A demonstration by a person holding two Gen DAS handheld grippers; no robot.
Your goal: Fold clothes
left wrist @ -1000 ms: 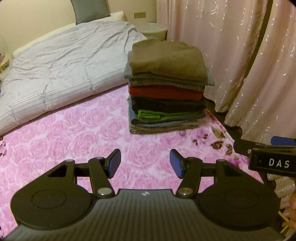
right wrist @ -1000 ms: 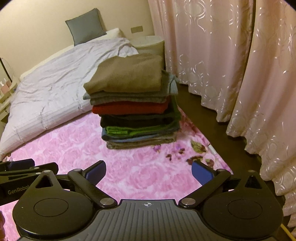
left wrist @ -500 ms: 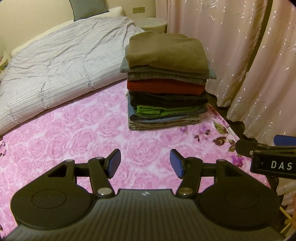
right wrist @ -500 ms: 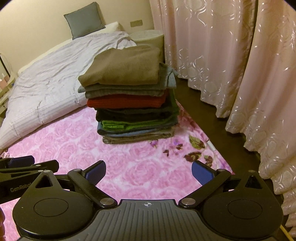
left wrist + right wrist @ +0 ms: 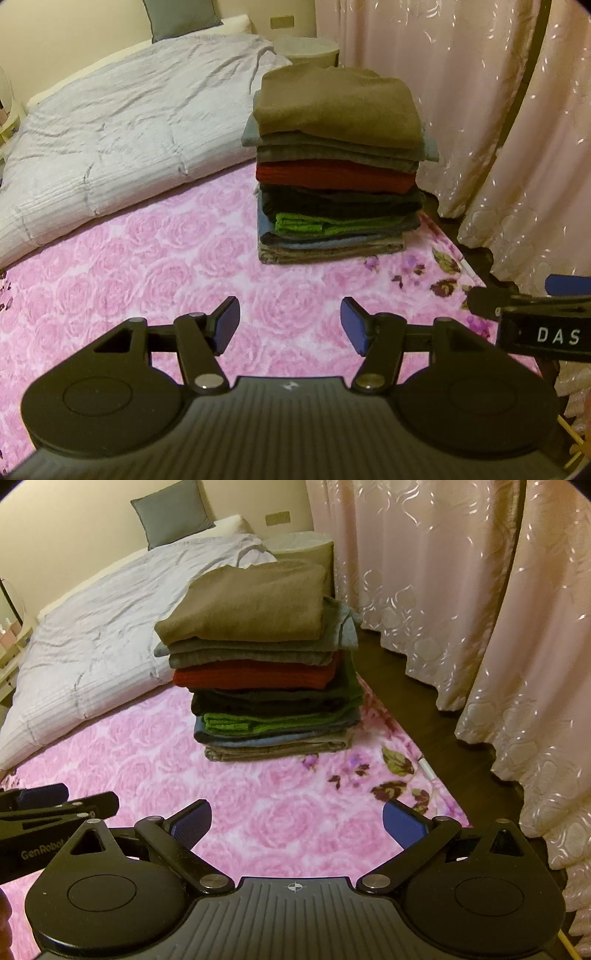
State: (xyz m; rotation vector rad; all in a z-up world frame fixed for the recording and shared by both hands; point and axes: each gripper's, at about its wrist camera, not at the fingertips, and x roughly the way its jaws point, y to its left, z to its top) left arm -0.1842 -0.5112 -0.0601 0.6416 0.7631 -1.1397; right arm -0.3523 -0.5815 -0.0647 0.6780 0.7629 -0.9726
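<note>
the tall stack of folded clothes (image 5: 338, 166) stands on the pink rose-patterned blanket (image 5: 147, 266) toward the far right of the bed, close to the bed's right edge and the pale pink embroidered curtain (image 5: 480, 92). a brown knitted garment (image 5: 336, 105) lies on top, with grey, red, dark, green and blue-grey layers under it. behind the stack and to its left lies a rumpled pale grey quilt (image 5: 110, 140).

the left gripper (image 5: 288, 319) hovers above bare blanket with its blue pads spread apart and nothing between them. the right gripper (image 5: 295, 823) also hangs released, its pads standing wider, with only blanket showing in the gap. neither touches any cloth.

the stack lies ahead of both pairs of jaws, on the far side of an open stretch of blanket. in the left wrist view it sits slightly right of the line through the jaws; in the right wrist view it sits slightly left of that line. so it falls between the two grippers, and neither looks clearly nearer. the folded edges face the cameras and the stack's long axis runs left to right across both views.

no unfolded garment shows in either view, so the folding looks close to done; any next piece would have to come from outside what is visible.
</note>
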